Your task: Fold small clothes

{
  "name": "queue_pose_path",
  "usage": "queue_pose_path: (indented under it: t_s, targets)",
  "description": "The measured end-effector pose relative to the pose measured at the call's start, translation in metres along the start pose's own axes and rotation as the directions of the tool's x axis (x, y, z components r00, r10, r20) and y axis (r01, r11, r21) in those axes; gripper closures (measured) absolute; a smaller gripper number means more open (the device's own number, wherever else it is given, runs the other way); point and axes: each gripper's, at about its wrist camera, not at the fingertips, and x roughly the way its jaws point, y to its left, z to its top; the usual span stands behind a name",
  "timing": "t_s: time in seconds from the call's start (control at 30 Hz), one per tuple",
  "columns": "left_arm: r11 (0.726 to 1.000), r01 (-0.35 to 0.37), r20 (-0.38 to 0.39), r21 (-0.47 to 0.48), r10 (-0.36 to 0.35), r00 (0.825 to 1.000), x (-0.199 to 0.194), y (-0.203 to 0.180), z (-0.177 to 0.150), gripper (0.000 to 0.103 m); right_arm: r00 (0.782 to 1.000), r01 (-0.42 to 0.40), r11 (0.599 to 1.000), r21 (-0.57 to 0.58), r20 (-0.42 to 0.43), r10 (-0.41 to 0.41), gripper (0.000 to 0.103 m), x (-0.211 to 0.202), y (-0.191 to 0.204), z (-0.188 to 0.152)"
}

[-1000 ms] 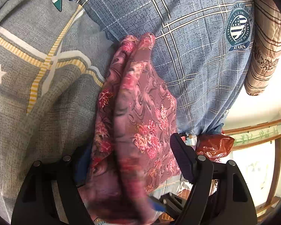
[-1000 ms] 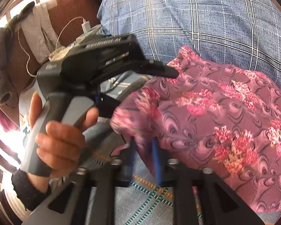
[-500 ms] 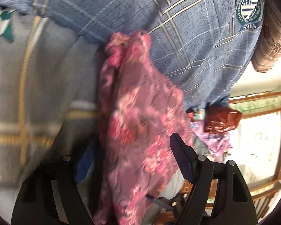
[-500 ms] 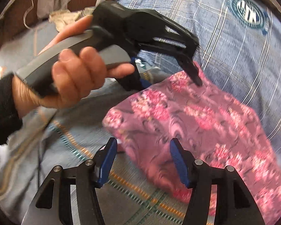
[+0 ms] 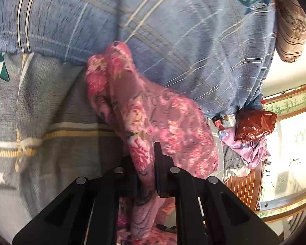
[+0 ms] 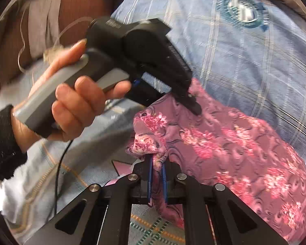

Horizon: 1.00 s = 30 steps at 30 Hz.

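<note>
- The floral garment [image 5: 163,122] hung bunched above the patterned bedsheet [image 5: 51,112], in front of the person's blue plaid shirt [image 5: 173,30]
- The left gripper [image 5: 145,175] had its fingers pinching one edge; the right gripper [image 6: 157,180] pinched another fold between blue pads
- A red plastic bag [image 5: 255,124] sat well apart

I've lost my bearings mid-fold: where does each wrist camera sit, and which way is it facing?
Left wrist: rides the left gripper, looking along its fingers, shut on the floral garment, over the bed.
Right wrist: rides the right gripper, also clamping the cloth; it shows the person's left hand holding the other gripper.
Shared: the floral garment and the blue plaid cover.
</note>
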Motion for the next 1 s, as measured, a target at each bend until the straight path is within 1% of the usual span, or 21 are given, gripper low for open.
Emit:
queue_pose_path:
  t_s: [0.13,0.3,0.4,0.43,0.53,0.63,0.67,0.73,0.77,0.8,0.83,0.87,0.93,0.97,1.0]
  targets:
    - [1.000,-0.007,0.028,0.017,0.007,1.000,-0.012,-0.032,-0.007,0.094,0.998,-0.027,0.996,0.087,0.064,0.021,0.096,-0.036,-0.018,-0.001]
    - [0.995,-0.058,0.039,0.078,0.055,0.998,-0.009,-0.089,-0.015,0.094,0.990,-0.071,0.973,0.219,0.136,0.042,0.096,-0.080,-0.051,-0.016]
    - [0.989,-0.087,0.031,0.121,0.084,0.996,0.007,-0.125,-0.018,0.094,0.982,-0.112,0.940,0.323,0.178,0.055,0.096,-0.103,-0.087,-0.030]
    - [0.986,-0.099,0.027,0.135,0.096,0.995,0.015,-0.136,-0.019,0.094,0.979,-0.130,0.921,0.368,0.195,0.060,0.096,-0.112,-0.102,-0.039]
    - [0.976,-0.128,0.001,0.175,0.129,0.992,0.052,-0.170,-0.021,0.094,0.973,-0.152,0.885,0.440,0.225,0.055,0.096,-0.128,-0.134,-0.056]
    - [0.969,-0.148,-0.040,0.198,0.159,0.987,0.088,-0.192,-0.022,0.094,0.969,-0.173,0.842,0.511,0.241,0.052,0.096,-0.136,-0.168,-0.076]
    - [0.964,-0.163,-0.063,0.209,0.180,0.982,0.109,-0.201,-0.022,0.094,0.969,-0.174,0.831,0.529,0.242,0.049,0.096,-0.138,-0.177,-0.084]
    - [0.953,-0.197,-0.095,0.228,0.223,0.970,0.136,-0.210,-0.024,0.094,0.970,-0.174,0.810,0.560,0.241,0.041,0.096,-0.140,-0.192,-0.098]
    - [0.942,-0.233,-0.115,0.244,0.266,0.957,0.159,-0.215,-0.024,0.094,0.970,-0.174,0.799,0.576,0.242,0.037,0.096,-0.141,-0.199,-0.105]
    - [0.934,-0.252,-0.126,0.252,0.290,0.949,0.171,-0.218,-0.025,0.094,0.970,-0.176,0.782,0.597,0.241,0.033,0.096,-0.141,-0.208,-0.113]
    - [0.926,-0.276,-0.138,0.258,0.318,0.938,0.186,-0.220,-0.025,0.093,0.971,-0.180,0.754,0.631,0.237,0.034,0.096,-0.139,-0.219,-0.123]
    - [0.917,-0.301,-0.151,0.260,0.347,0.926,0.201,-0.219,-0.025,0.093,0.972,-0.185,0.735,0.652,0.234,0.037,0.096,-0.137,-0.227,-0.127]
    - [0.905,-0.340,-0.173,0.256,0.388,0.905,0.220,-0.213,-0.026,0.092,0.977,-0.189,0.673,0.715,0.204,0.059,0.094,-0.128,-0.246,-0.141]
    - [0.905,-0.349,-0.187,0.244,0.397,0.899,0.227,-0.210,-0.026,0.092,0.978,-0.193,0.646,0.738,0.197,0.067,0.091,-0.125,-0.252,-0.146]
    - [0.902,-0.359,-0.193,0.241,0.407,0.893,0.230,-0.209,-0.027,0.090,0.977,-0.204,0.619,0.759,0.194,0.084,0.091,-0.122,-0.259,-0.152]
